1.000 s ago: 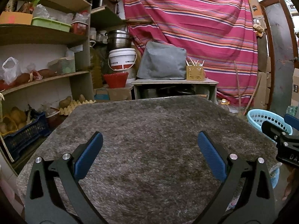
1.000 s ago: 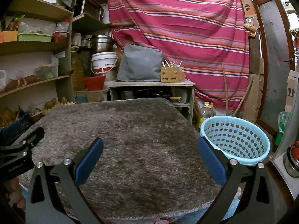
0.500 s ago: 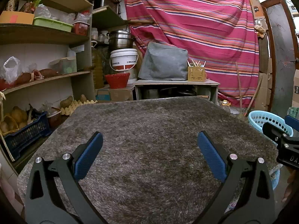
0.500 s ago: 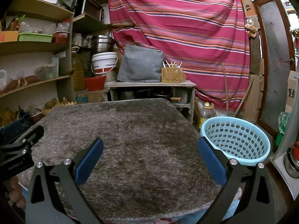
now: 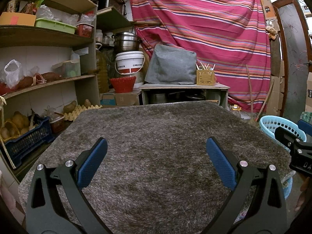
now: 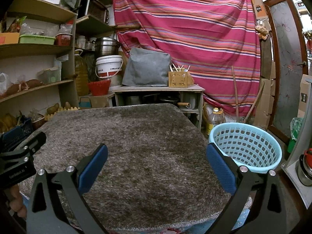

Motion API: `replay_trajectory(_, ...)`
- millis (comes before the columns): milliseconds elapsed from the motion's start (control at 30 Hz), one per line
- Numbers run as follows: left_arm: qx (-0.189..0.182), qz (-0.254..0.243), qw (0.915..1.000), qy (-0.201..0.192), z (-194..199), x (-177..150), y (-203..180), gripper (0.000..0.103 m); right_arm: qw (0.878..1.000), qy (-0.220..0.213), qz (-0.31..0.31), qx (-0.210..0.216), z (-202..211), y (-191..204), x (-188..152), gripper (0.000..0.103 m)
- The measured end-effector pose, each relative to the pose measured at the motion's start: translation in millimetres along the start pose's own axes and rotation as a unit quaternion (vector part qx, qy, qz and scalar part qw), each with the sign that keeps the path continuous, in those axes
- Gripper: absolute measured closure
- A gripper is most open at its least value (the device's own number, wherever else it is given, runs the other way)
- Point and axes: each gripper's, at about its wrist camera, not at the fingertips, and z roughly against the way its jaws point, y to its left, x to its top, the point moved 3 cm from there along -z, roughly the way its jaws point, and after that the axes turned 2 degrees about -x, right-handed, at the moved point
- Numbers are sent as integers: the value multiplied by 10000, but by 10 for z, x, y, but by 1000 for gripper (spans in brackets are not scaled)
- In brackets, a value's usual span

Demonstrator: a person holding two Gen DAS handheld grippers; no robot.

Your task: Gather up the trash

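A light blue perforated basket point(image 6: 247, 146) stands on the floor to the right of a table covered by a shaggy grey rug point(image 6: 140, 146); its rim also shows in the left wrist view point(image 5: 273, 122). My left gripper point(image 5: 156, 161) is open and empty above the near part of the rug point(image 5: 156, 128). My right gripper point(image 6: 156, 163) is open and empty above the rug's near right part, its right finger close to the basket. No trash item shows on the rug. Each gripper's body shows at the edge of the other's view.
Wooden shelves point(image 5: 44, 39) with boxes, bags and produce run along the left. A low cabinet point(image 5: 185, 91) with a grey cover and a yellow holder stands behind the table. A striped red curtain point(image 5: 204, 29) hangs at the back. A metal pot point(image 6: 304, 171) sits far right.
Both grippers stay open. The views have shifted only slightly; nothing was picked up or let go.
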Motion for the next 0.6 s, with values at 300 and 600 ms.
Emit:
replay_trajectory(300, 36, 12, 10000, 13, 12, 26, 10, 5, 10000, 12, 7, -8, -1, 4, -5, 4)
replay_trajectory(600, 40, -11, 10000, -4, 15, 36, 9, 5, 10000, 14, 8, -2, 6, 4, 19, 4)
